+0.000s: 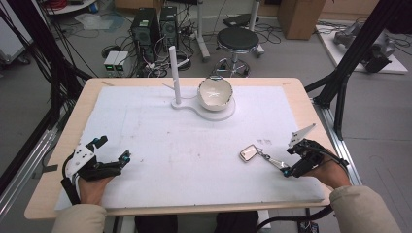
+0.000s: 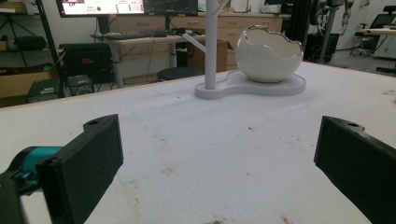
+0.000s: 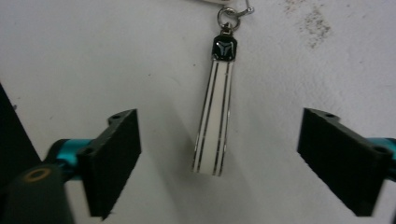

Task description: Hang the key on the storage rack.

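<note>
White strap (image 3: 215,119) of the keyring (image 1: 261,156) is lying at twelve o'clock between my right gripper's (image 3: 219,158) open jaws; I'm risking pinching it off-centre, so it slips

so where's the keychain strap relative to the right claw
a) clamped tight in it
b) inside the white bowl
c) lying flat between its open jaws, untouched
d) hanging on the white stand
c: in the right gripper view the keychain strap lies flat on the white mat, with a clear gap to each jaw of the right claw.
</note>
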Demonstrator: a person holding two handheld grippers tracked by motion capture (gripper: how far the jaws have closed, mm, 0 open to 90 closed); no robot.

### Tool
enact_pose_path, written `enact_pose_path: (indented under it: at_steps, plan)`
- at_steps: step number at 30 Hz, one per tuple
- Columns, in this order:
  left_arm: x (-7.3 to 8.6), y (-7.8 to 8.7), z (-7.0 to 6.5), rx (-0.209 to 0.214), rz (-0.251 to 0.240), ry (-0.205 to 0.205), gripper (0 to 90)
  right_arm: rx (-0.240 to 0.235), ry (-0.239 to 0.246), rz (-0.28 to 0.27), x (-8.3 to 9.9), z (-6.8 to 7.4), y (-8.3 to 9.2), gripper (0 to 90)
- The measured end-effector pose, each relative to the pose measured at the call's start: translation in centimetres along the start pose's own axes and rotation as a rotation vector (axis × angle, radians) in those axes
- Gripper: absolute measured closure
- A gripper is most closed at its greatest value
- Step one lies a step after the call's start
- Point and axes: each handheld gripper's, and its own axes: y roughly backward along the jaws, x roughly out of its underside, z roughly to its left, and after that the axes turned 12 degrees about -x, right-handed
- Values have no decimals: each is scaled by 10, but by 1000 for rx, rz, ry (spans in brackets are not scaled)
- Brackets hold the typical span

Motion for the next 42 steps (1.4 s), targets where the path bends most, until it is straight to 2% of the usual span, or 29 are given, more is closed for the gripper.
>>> enact_pose_path:
  at_steps: [5, 14, 15, 21, 23, 24, 26, 33, 35, 38, 39, 42]
  plan:
    - [0, 0, 0, 2, 1, 1, 17, -16, -36, 34, 1, -3, -5, 206]
    - [0, 0, 0, 5, 3, 1, 17, -37, -55, 70, 4, -6, -11, 339]
    - [0, -1, 0, 7, 4, 2, 17, -43, -59, 70, 5, -6, -11, 389]
    - [0, -1, 0, 6, 7, 2, 17, -44, -71, 81, 8, -8, -12, 511]
    - [0, -1, 0, 6, 7, 2, 17, -46, -66, 87, 8, -9, -13, 603]
    - [0, -1, 0, 5, 7, 2, 17, -49, -64, 97, 8, -9, -13, 685]
    - [0, -1, 0, 5, 7, 2, 17, -41, -61, 102, 8, -9, -13, 728]
    - [0, -1, 0, 5, 8, 2, 17, -31, -88, 122, 3, -8, -12, 738]
    - [0, -1, 1, 6, 8, 2, 17, -42, -105, 118, 2, -9, -12, 740]
    - [0, -1, 1, 8, 11, 4, 17, -61, -121, 107, 2, -10, -11, 741]
    - [0, -1, 1, 7, 13, 5, 17, -67, -153, 83, 2, -11, -10, 741]
    - [-1, -2, 1, 9, 18, 8, 17, -87, -174, 42, 0, -11, -5, 742]
